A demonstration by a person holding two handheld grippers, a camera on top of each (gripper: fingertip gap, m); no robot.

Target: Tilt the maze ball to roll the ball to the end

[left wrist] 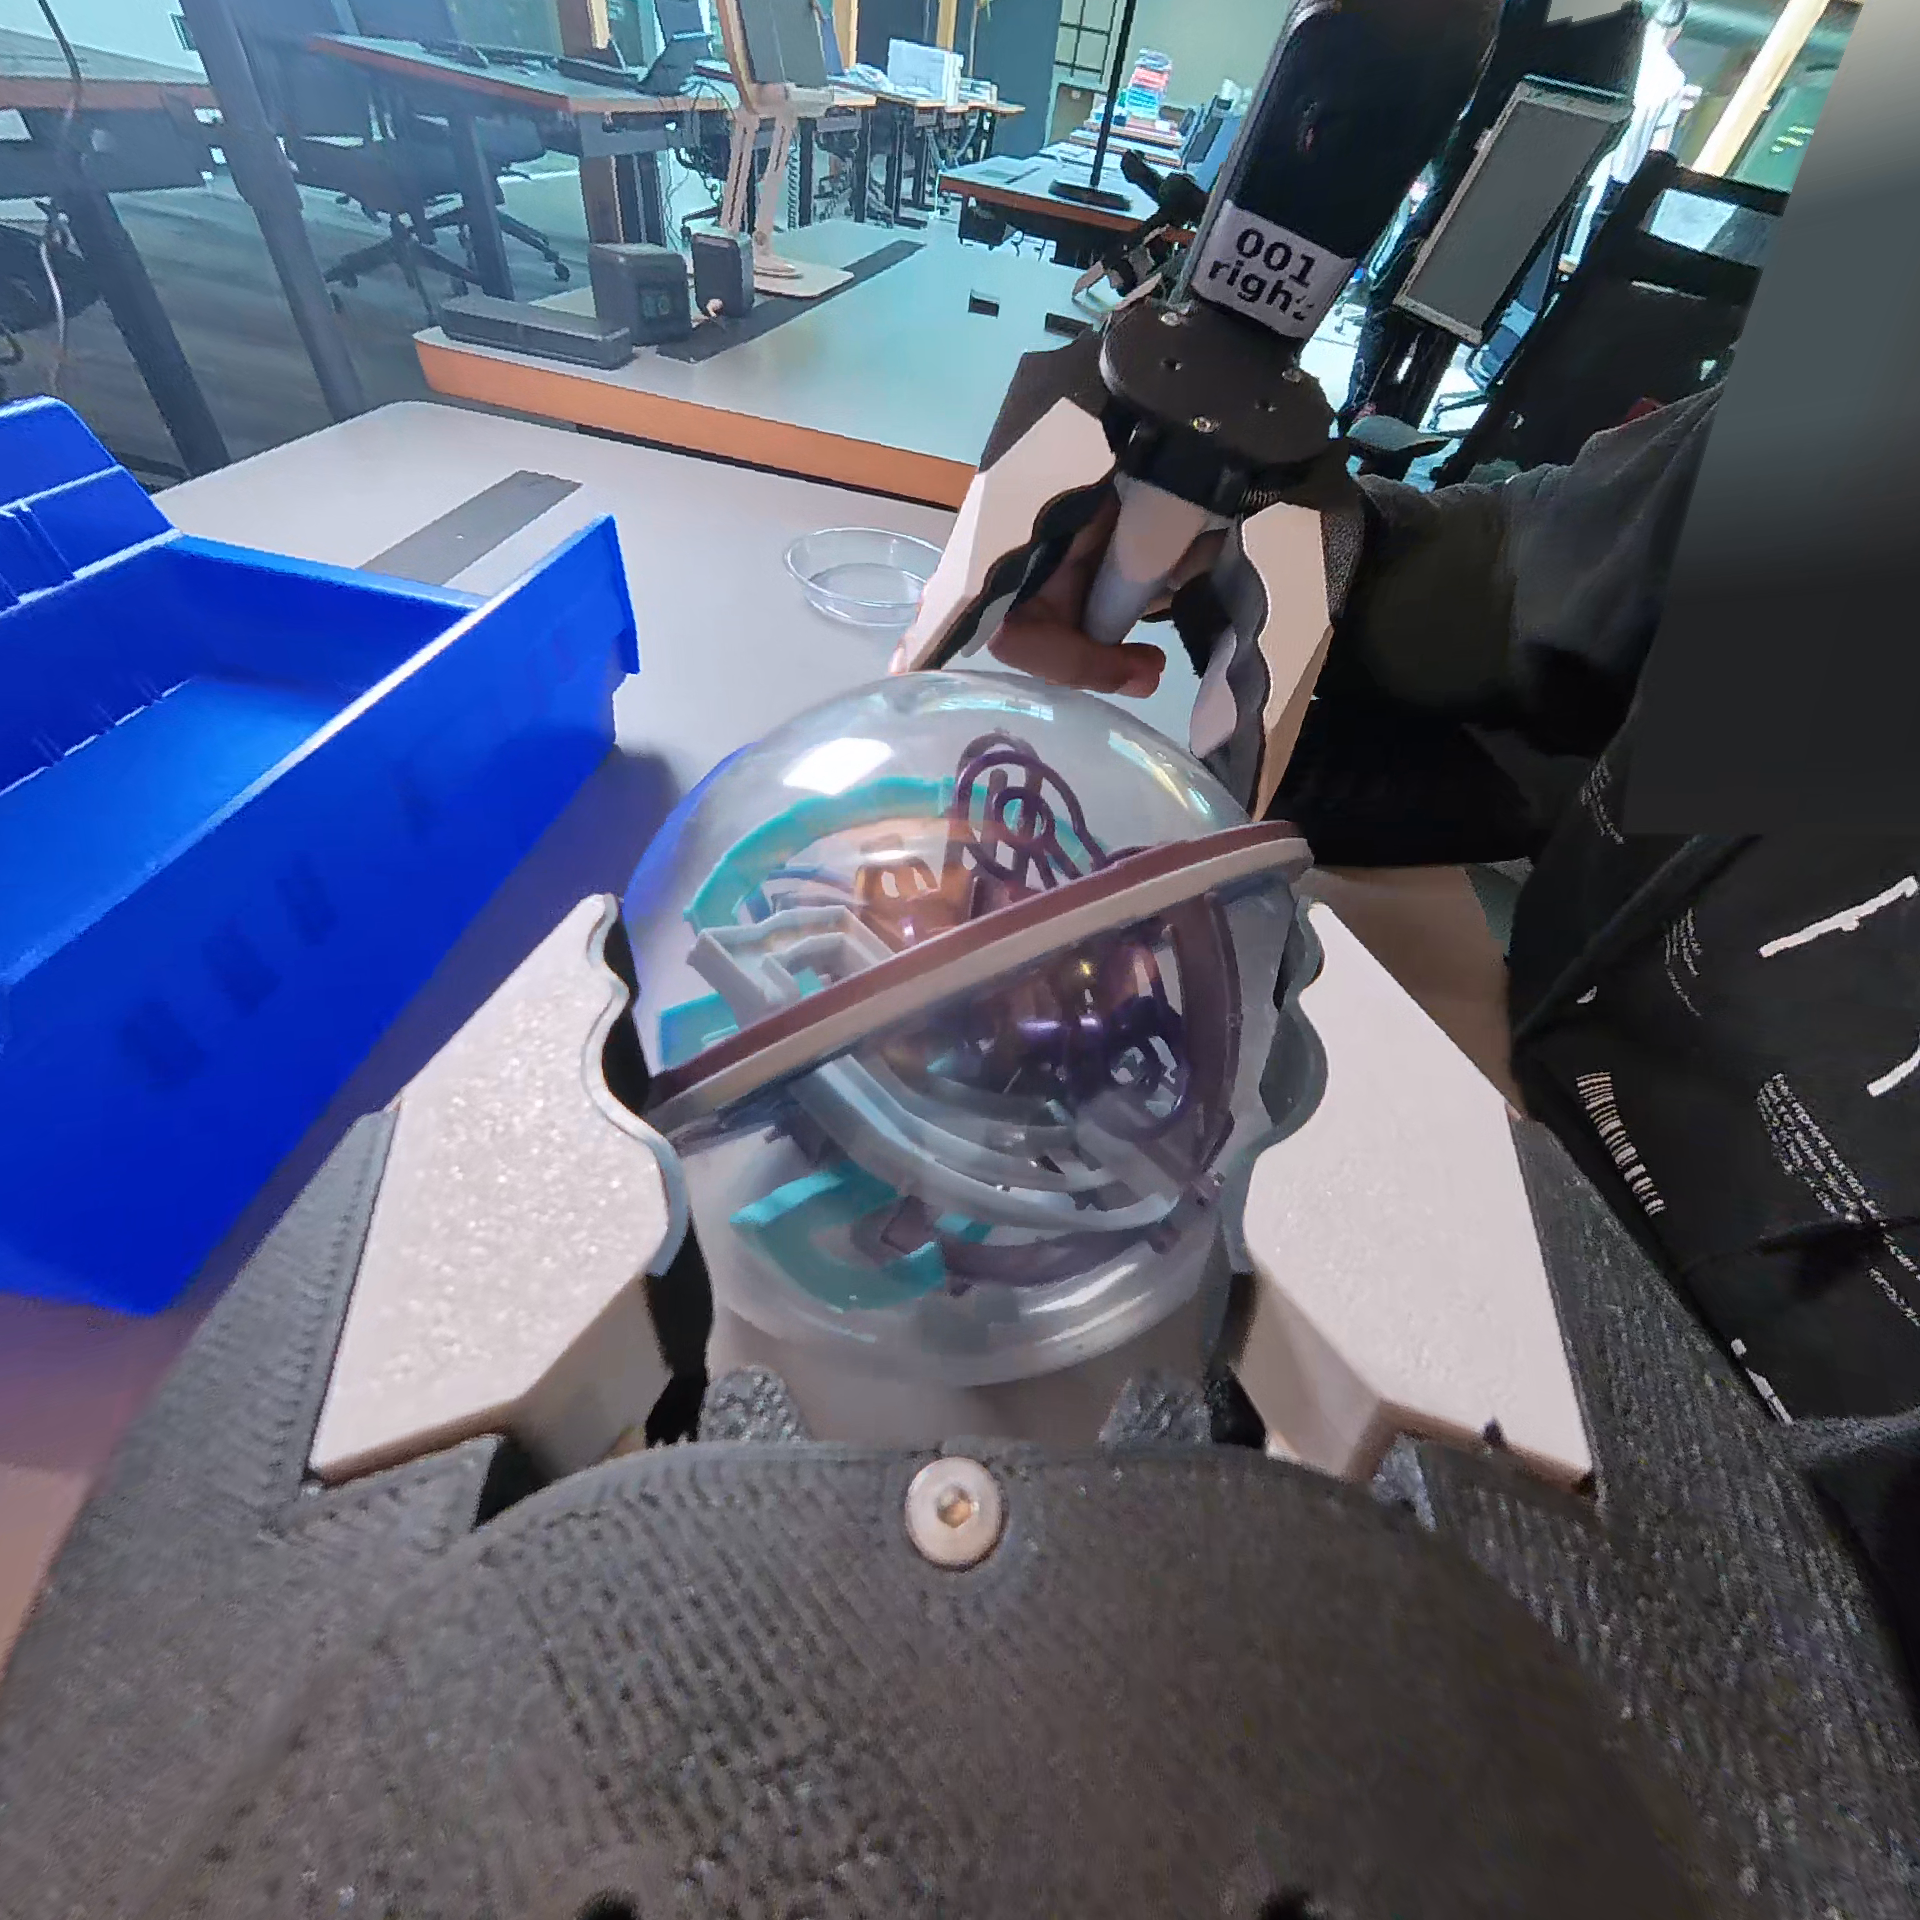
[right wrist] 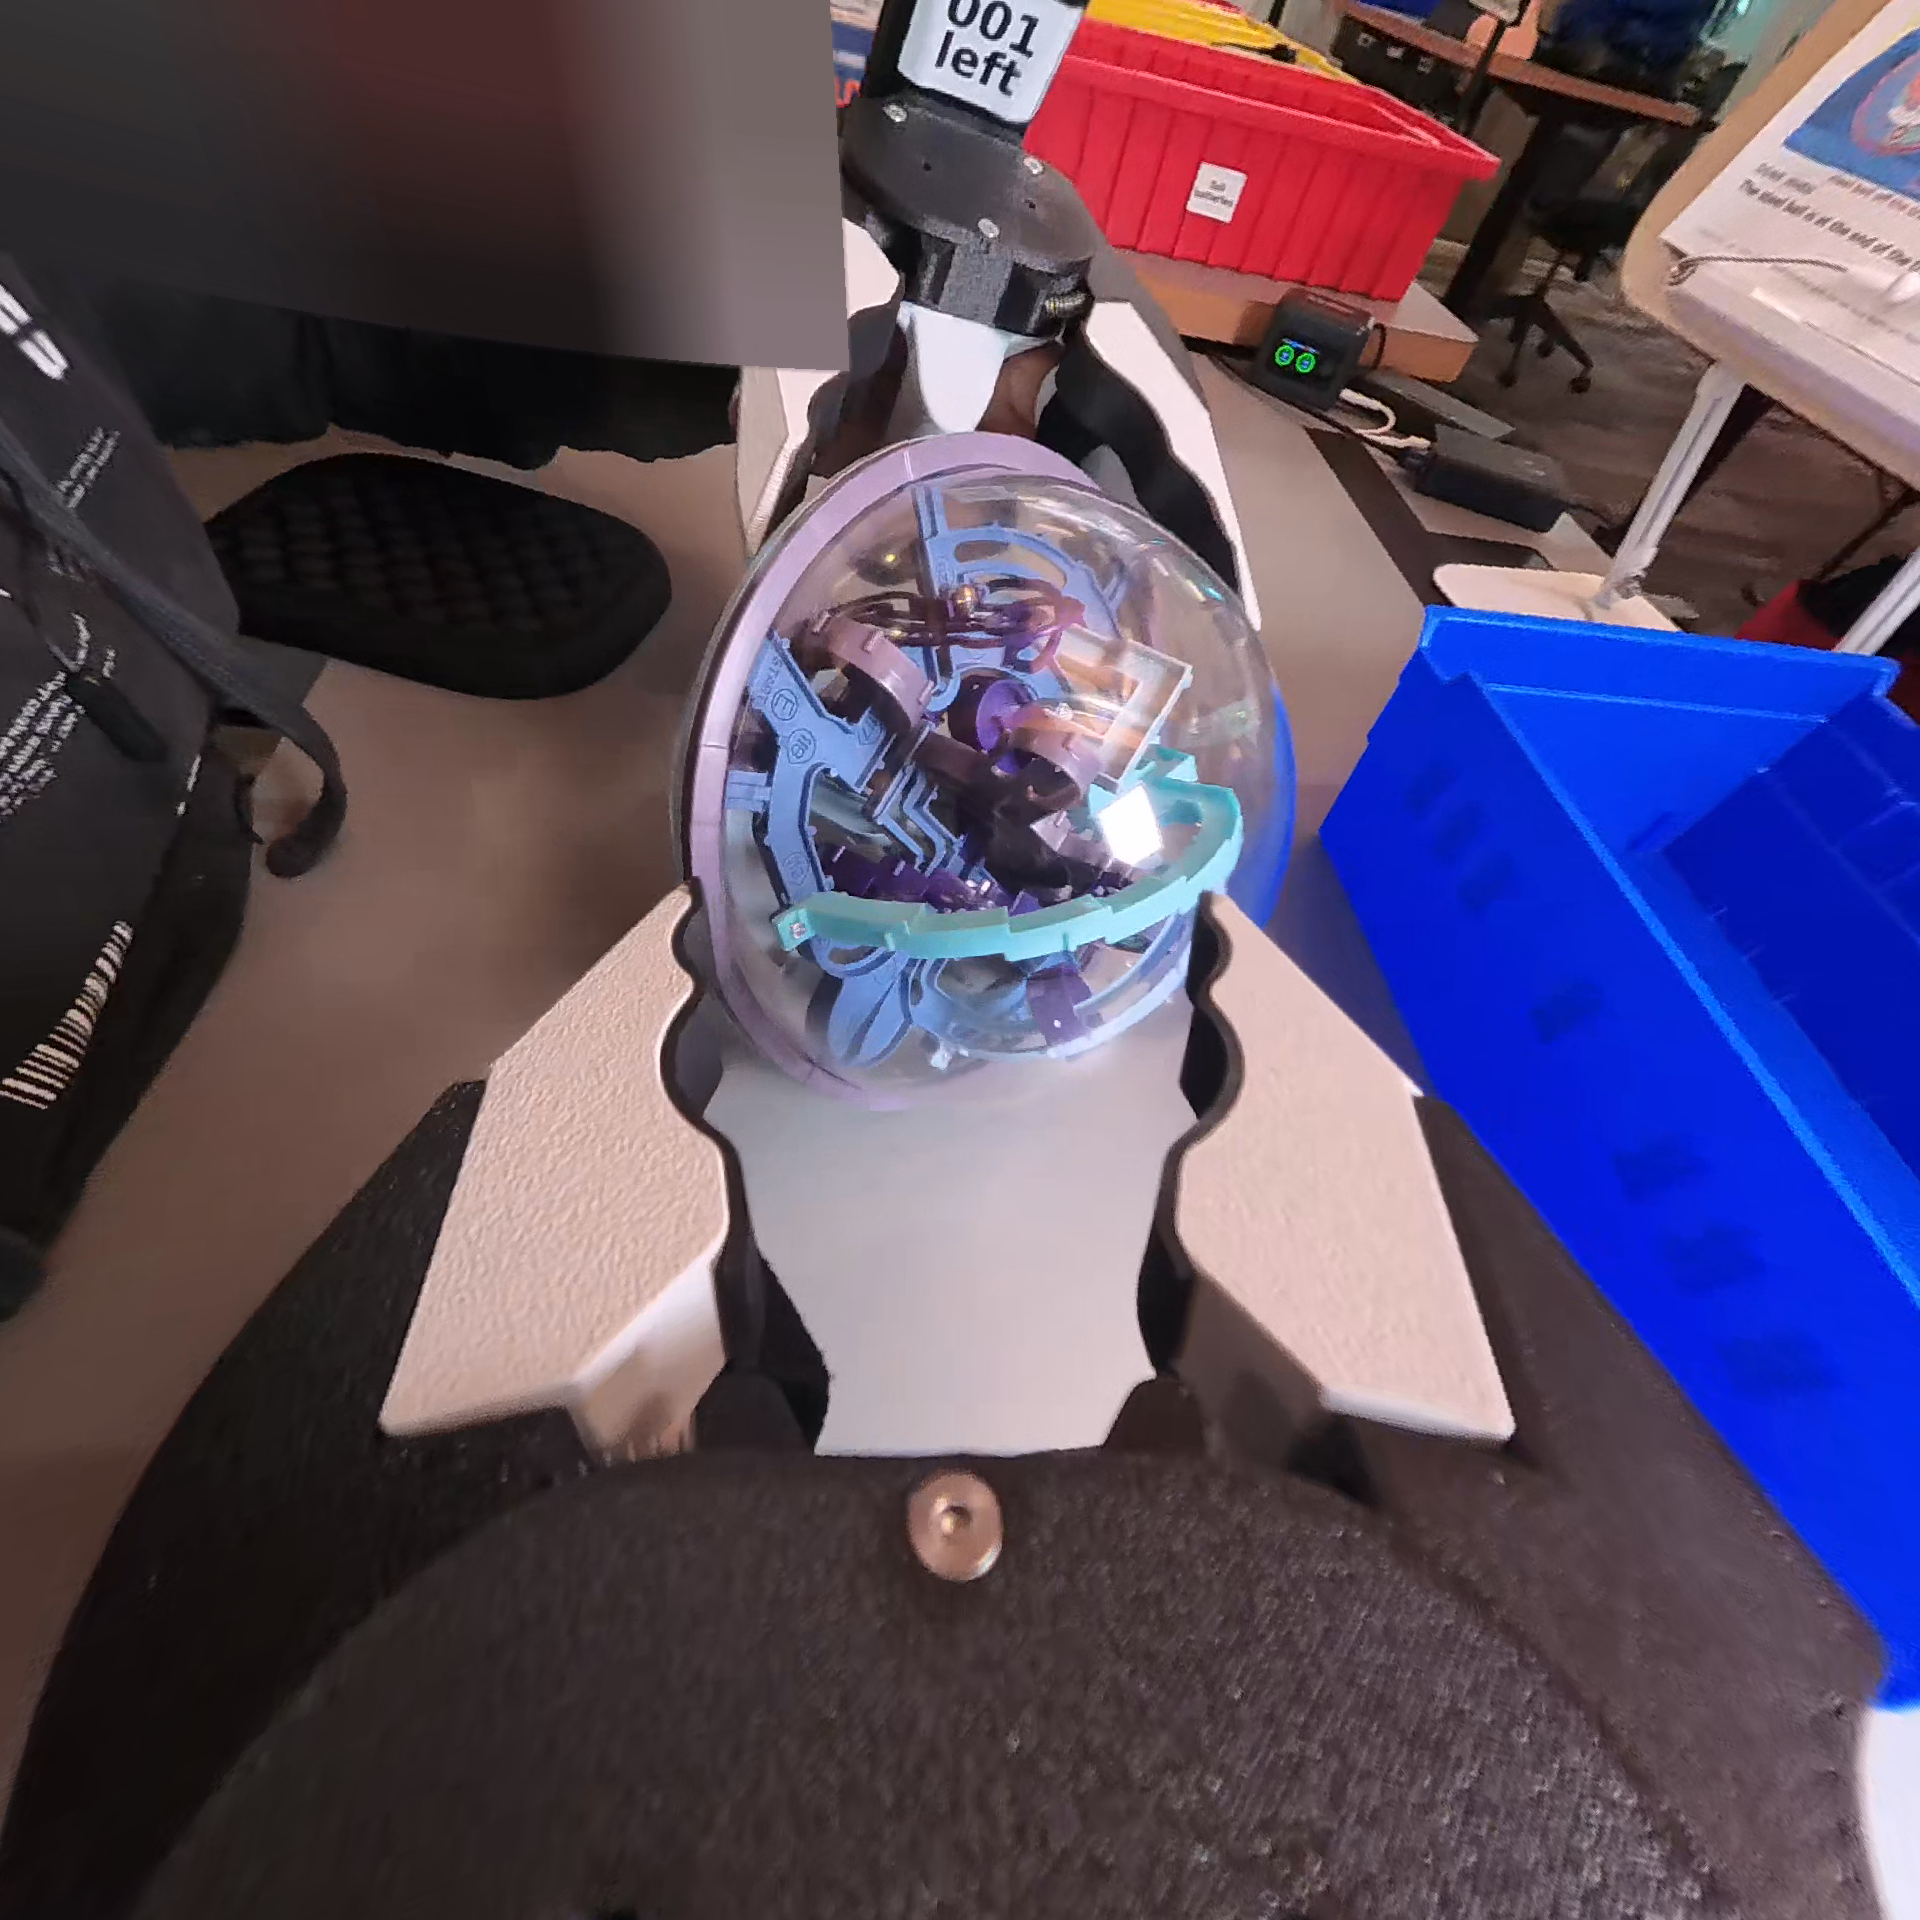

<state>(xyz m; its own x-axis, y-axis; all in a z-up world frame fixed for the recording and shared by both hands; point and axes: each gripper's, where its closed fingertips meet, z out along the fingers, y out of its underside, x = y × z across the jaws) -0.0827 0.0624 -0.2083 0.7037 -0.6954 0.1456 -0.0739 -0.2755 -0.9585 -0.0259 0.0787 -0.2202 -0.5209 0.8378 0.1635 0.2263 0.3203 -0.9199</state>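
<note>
The maze ball sits between both grippers over the grey desk, its equator ring tilted, rising to the right in the left wrist view and near upright in the right wrist view. The left gripper and right gripper each clamp it from opposite sides. Only the left view shows the clear dish by the desk's far edge and office desks beyond; a blue bin sits beside the ball.

Blue bin sits on the pale table, a clear shallow dish well beyond it. Red crate on another desk, small black device below, possibly a charger.
</note>
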